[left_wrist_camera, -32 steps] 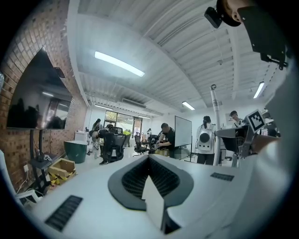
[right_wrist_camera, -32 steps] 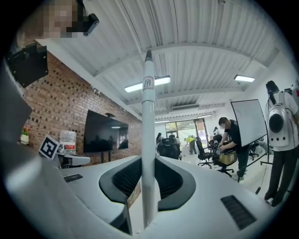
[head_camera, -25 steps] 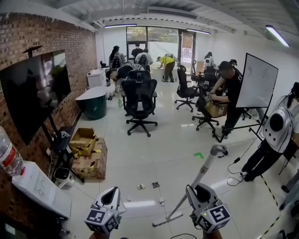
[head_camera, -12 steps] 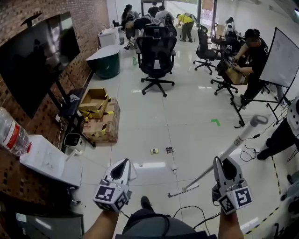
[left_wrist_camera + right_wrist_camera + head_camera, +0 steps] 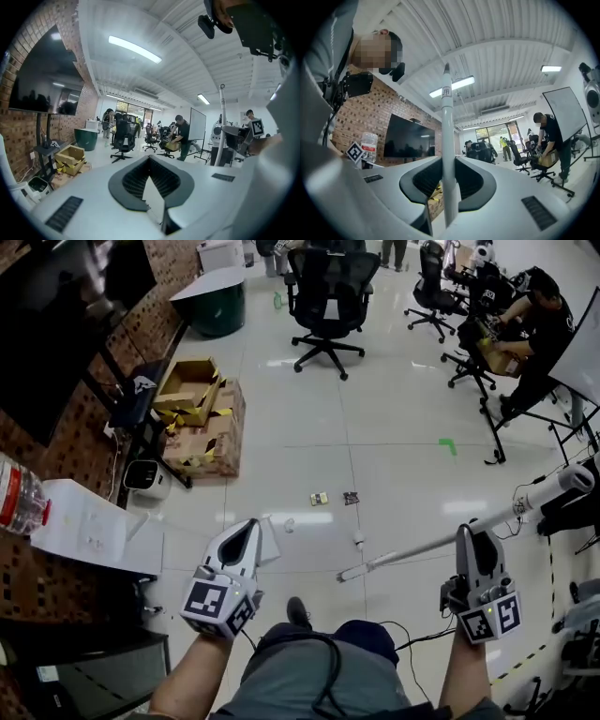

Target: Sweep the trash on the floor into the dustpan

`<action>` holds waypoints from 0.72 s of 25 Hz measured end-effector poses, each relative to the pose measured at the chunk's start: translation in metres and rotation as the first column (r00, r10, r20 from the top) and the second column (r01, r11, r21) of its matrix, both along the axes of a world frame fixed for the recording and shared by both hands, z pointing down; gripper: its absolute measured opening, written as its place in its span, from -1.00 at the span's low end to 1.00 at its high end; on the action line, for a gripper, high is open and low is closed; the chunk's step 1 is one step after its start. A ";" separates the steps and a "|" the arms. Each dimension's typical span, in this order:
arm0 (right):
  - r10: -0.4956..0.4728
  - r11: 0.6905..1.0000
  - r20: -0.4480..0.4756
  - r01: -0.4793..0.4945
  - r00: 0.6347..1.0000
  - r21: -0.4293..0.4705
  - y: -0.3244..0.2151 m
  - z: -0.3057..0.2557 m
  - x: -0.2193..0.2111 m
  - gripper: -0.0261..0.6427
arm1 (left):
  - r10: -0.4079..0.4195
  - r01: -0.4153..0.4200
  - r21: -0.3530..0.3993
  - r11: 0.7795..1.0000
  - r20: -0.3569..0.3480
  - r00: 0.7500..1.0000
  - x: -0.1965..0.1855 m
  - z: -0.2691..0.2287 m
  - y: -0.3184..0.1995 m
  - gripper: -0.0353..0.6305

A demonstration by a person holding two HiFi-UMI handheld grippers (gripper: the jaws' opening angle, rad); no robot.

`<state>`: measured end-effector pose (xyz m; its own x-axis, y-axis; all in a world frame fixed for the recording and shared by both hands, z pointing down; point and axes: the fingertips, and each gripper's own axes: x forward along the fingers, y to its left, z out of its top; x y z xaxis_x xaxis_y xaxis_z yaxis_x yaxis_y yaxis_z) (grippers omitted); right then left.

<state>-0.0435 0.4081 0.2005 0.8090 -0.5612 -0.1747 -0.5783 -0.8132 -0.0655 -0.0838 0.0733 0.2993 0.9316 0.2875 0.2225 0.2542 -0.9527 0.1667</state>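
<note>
Small scraps of trash lie on the pale tile floor: two dark-and-tan pieces (image 5: 320, 499) (image 5: 351, 497) and a white bit (image 5: 358, 540). My right gripper (image 5: 473, 532) is shut on the white broom handle (image 5: 525, 507), which slants down-left to the broom head (image 5: 347, 573), just short of the white bit. In the right gripper view the handle (image 5: 446, 154) stands upright between the jaws of that gripper (image 5: 447, 187). My left gripper (image 5: 247, 529) is shut on a thin white dustpan (image 5: 270, 540), seen as a white edge (image 5: 154, 197) between the jaws of the left gripper (image 5: 151, 183).
Cardboard boxes (image 5: 202, 418) sit by the brick wall at the left. A black office chair (image 5: 328, 287) stands farther ahead. A white unit (image 5: 94, 535) with a water bottle (image 5: 17, 498) is at my near left. A green floor mark (image 5: 448, 444), a person (image 5: 539, 329) and cables (image 5: 412, 638) are on the right.
The head view has tipped downward, so the floor and my legs now fill it. Both grippers stay shut; the broom head has swung from near my feet toward the white scrap.
</note>
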 end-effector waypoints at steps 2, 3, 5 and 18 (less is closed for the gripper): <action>-0.013 1.000 0.017 0.012 1.000 0.027 -0.009 0.015 0.028 -0.59 | -0.032 0.032 -0.013 0.999 0.024 0.999 0.013 0.014 -0.015 -0.88; -0.026 0.999 0.027 0.025 0.999 0.033 -0.013 0.022 0.041 -0.59 | -0.055 0.056 -0.024 0.998 0.033 0.998 0.019 0.020 -0.022 -0.88; -0.061 0.997 0.048 0.059 0.997 0.040 -0.024 0.036 0.069 -0.59 | -0.096 0.098 -0.029 0.995 0.056 0.994 0.029 0.033 -0.033 -0.88; -0.539 0.833 0.179 0.553 0.823 -0.034 -0.143 0.150 0.240 -0.59 | -0.420 0.421 0.033 0.906 0.186 0.888 0.130 0.119 -0.055 -0.88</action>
<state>0.1969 0.2650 0.3505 0.3785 -0.9256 -0.0083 -0.9169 -0.3737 -0.1402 0.0465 0.0186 0.4187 0.9081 -0.1194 0.4013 -0.2058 -0.9620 0.1795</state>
